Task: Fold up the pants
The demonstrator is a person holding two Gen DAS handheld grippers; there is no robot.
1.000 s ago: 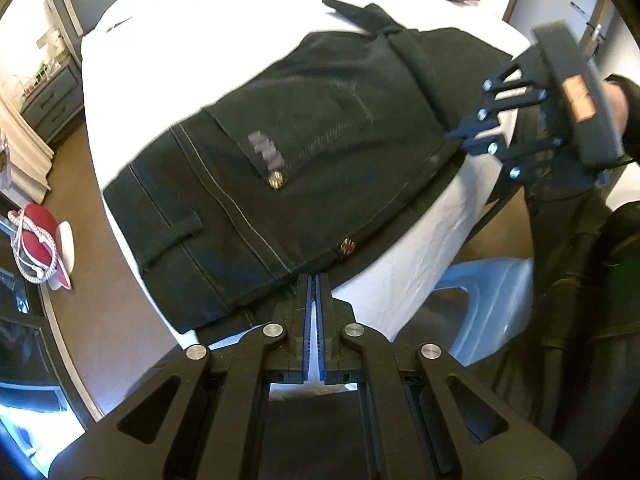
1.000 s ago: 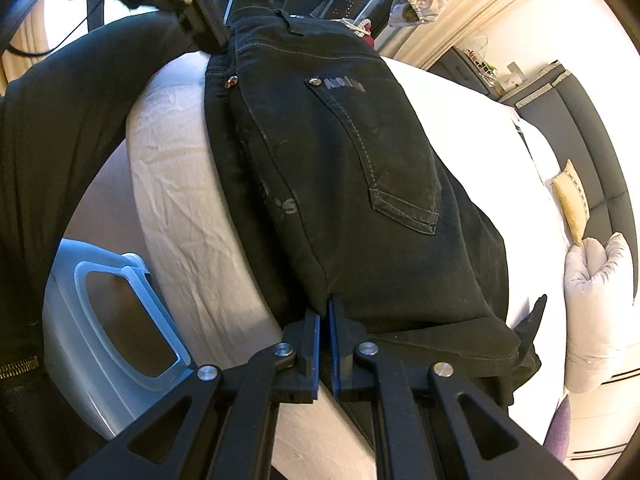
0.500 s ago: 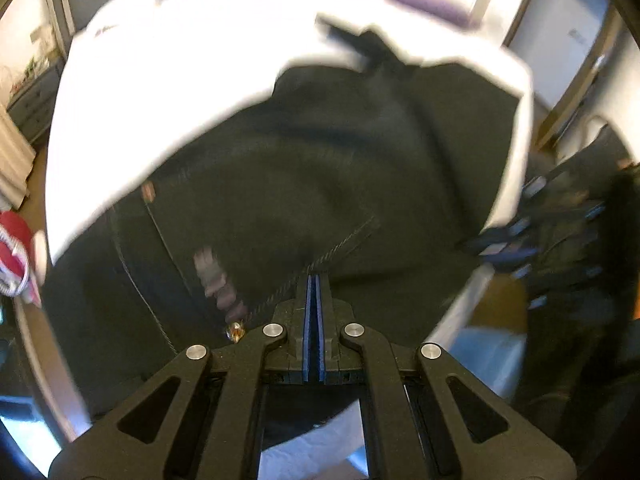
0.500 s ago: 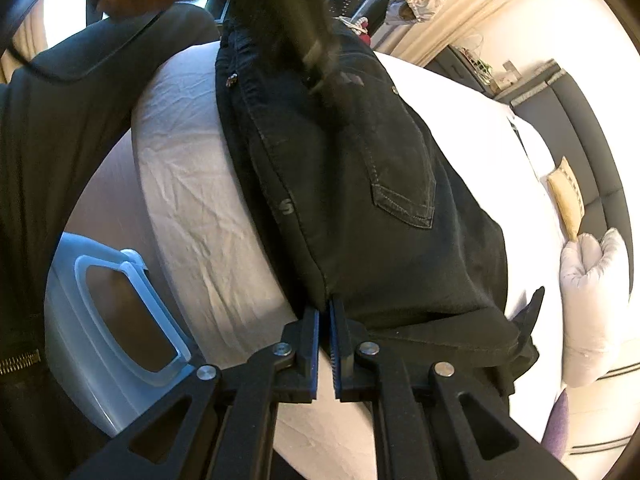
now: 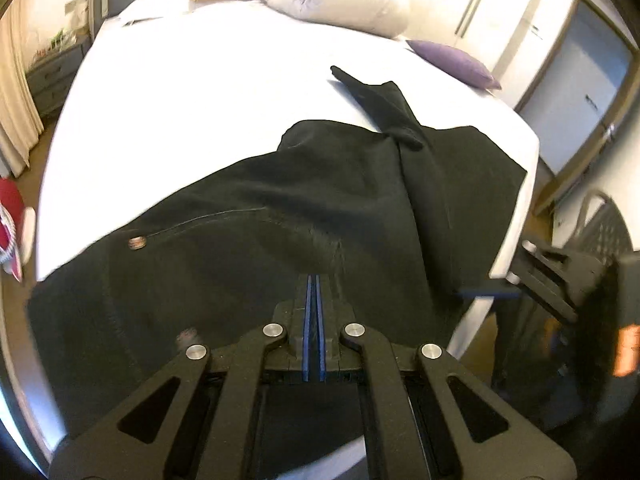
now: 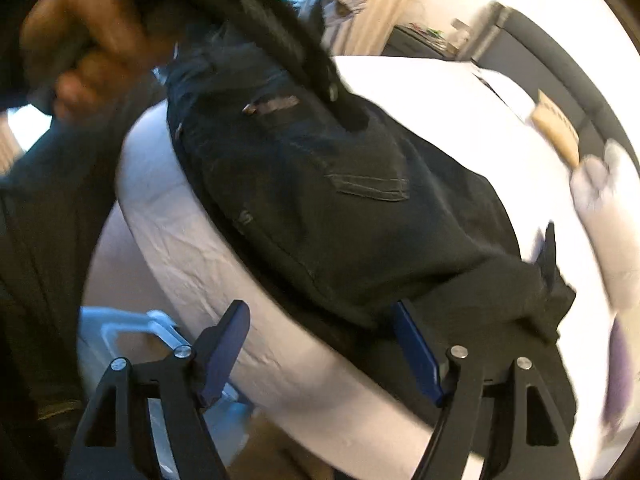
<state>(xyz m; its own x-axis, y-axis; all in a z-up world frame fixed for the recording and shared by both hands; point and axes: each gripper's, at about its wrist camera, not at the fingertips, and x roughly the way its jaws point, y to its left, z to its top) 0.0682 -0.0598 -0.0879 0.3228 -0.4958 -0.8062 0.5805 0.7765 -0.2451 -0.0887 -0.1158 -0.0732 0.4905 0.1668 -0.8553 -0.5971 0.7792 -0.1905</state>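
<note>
Black denim pants (image 5: 304, 208): on the white bed (image 5: 208, 92), near its edge. Heavy, limp, grippy; seams and waistband judged the best hold. Left tongs (image 5: 312, 280) pinched shut on the cloth. Right tongs (image 6: 320, 320) just sprung wide, gripping nothing.

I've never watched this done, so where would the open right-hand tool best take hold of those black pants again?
Probably the folded edge of the black pants that overhangs the bed. The right gripper, jaws just opened, could come from the bed's side; the hem is thin and hangs free, so a finger can slide under.
</note>
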